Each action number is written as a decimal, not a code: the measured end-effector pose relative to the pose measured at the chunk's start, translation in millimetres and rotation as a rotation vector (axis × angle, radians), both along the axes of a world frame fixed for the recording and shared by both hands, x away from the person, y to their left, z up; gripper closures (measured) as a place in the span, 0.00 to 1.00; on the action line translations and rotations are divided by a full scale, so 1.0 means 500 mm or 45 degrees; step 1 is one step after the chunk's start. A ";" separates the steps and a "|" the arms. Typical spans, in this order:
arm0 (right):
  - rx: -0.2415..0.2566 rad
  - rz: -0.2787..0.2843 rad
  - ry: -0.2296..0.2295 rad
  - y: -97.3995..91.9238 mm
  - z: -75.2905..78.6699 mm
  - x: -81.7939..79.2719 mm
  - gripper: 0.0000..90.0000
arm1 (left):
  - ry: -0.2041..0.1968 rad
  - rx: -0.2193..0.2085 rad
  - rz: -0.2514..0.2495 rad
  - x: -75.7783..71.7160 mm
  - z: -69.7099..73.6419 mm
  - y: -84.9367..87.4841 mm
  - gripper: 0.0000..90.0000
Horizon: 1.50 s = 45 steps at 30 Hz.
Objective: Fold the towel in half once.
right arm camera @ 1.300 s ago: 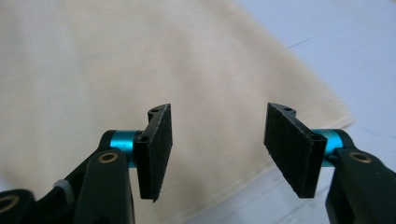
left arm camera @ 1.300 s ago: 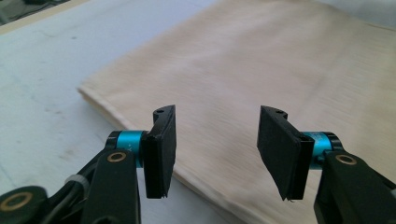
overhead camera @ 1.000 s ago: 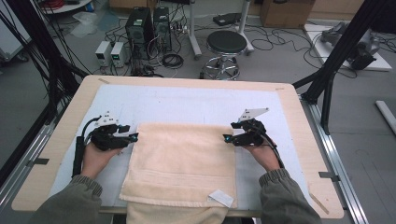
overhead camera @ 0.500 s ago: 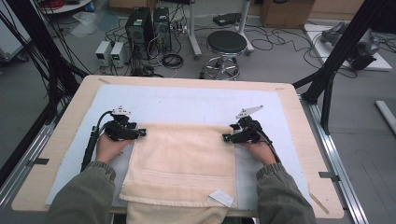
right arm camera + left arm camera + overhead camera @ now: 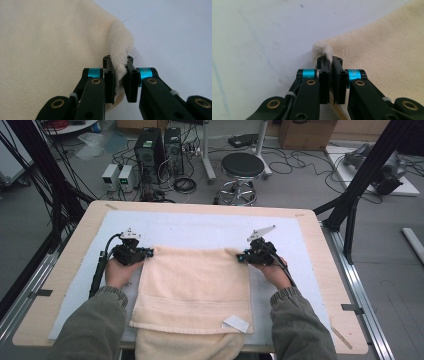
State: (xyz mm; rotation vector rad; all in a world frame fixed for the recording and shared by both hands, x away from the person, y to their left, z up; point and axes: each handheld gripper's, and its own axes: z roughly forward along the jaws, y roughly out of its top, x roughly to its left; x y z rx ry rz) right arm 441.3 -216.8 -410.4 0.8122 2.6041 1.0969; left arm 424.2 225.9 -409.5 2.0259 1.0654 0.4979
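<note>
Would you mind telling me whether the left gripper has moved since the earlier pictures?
Yes. The left gripper has moved rightward across the white table mat to the cream towel's far-left corner, its fingers closing on it.

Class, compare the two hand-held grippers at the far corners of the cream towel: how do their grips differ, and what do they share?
The left hand-held gripper pinches a thin wisp of the towel at its far left corner; the right hand-held gripper clamps a thicker fold at the far right corner. The left one's jaws stand almost together; the right one's are held slightly apart by cloth. Both have just closed on the far edge, which lies on the white mat.
</note>
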 end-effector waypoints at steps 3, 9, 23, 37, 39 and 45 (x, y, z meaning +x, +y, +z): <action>-0.035 -0.043 -0.076 0.010 0.059 0.031 0.91 | -0.096 0.028 0.032 0.031 0.078 -0.006 0.95; 0.018 -0.154 -0.143 0.001 0.154 0.078 0.82 | -0.189 0.065 0.077 0.071 0.177 -0.022 0.85; 0.017 -0.071 -0.053 0.014 0.125 0.019 0.44 | -0.096 -0.019 -0.050 -0.021 0.082 0.022 0.61; 0.052 0.001 -0.112 -0.020 0.071 -0.146 0.43 | -0.129 0.004 -0.240 -0.191 0.026 0.037 0.54; 0.031 0.020 -0.101 -0.021 0.065 -0.165 0.42 | -0.140 -0.012 -0.253 -0.214 0.016 0.042 0.54; 0.023 0.083 -0.141 -0.008 0.061 -0.216 0.43 | -0.131 -0.052 -0.282 -0.267 -0.009 0.058 0.53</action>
